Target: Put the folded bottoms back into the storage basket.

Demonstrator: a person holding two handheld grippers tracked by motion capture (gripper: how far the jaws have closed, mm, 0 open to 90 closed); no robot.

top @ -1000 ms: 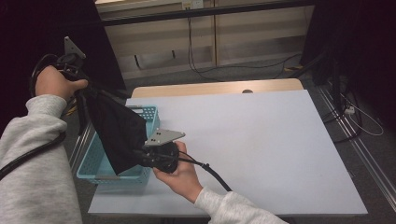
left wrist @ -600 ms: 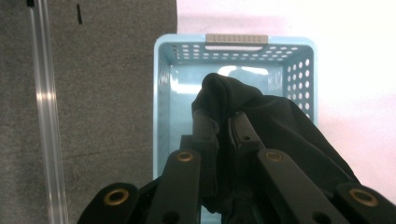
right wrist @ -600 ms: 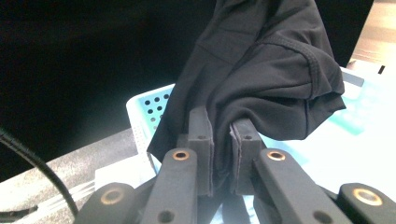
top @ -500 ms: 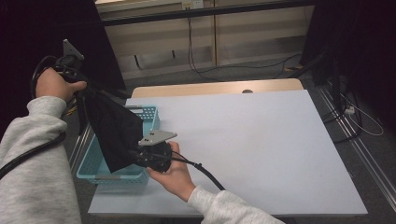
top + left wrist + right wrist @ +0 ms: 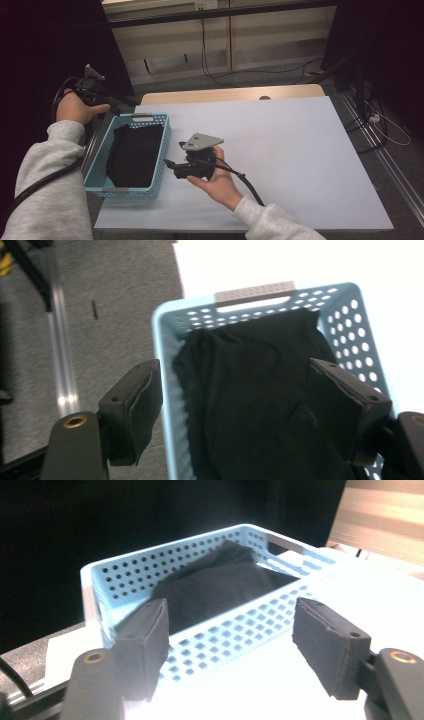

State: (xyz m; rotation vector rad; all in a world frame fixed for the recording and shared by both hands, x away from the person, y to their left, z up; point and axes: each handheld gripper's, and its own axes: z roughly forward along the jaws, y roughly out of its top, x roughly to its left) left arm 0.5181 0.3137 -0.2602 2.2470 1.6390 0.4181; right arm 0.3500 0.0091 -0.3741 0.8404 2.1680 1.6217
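So the black cloth (image 5: 132, 154) is lying crumpled inside the light blue perforated basket (image 5: 162, 150) at the left edge of the white bench (image 5: 300, 150). Left hand-held gripper (image 5: 235, 410) is up above the basket, jaws spread wide, gripping nothing. Right hand-held gripper (image 5: 230, 645) sits low on the bench just beside the basket's long wall, jaws spread too, empty.

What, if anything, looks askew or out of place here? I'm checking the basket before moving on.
Nothing stands out. The black cloth lies loosely bunched inside the light blue basket, which sits flat at the table's left edge. Both the left hand-held gripper and the right hand-held gripper are open and hold nothing.
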